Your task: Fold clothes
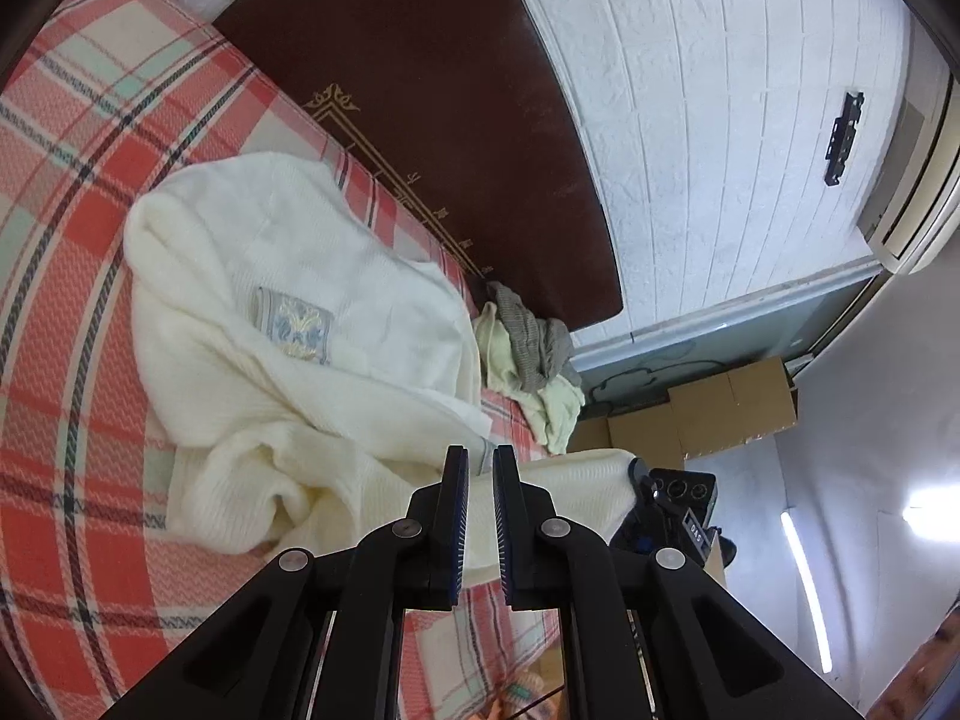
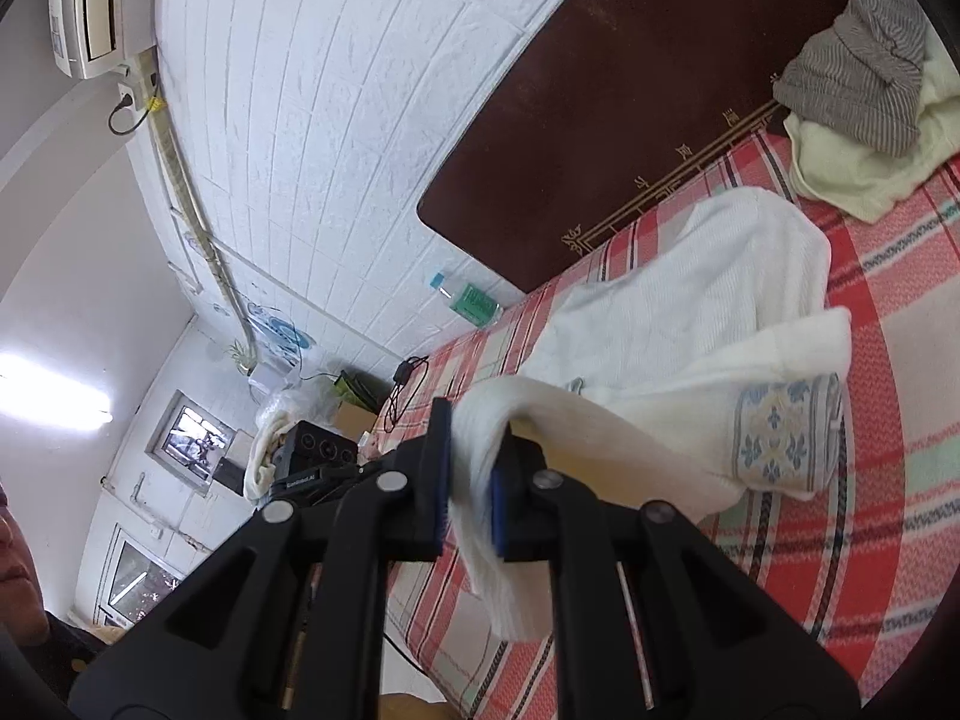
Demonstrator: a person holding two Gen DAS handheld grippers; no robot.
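Note:
A cream knitted garment (image 1: 288, 276) with a blue-and-gold patterned patch (image 1: 297, 330) lies crumpled on the red plaid bed cover (image 1: 72, 252). My left gripper (image 1: 480, 462) hovers over the garment's near edge, its jaws close together with a narrow gap and nothing seen between them. My right gripper (image 2: 474, 420) is shut on a fold of the same garment (image 2: 678, 324) and holds that edge lifted off the bed; the cloth hangs down between the fingers. The patterned patch (image 2: 780, 438) shows to the right of it. The right gripper also shows in the left wrist view (image 1: 666, 510), holding the cloth.
A pile of grey striped and pale yellow clothes (image 1: 528, 354) lies by the dark brown headboard (image 1: 432, 90); it also shows in the right wrist view (image 2: 864, 96). A green-labelled bottle (image 2: 468, 297) lies at the bed's edge. Cardboard boxes (image 1: 702, 408) stand beside the bed.

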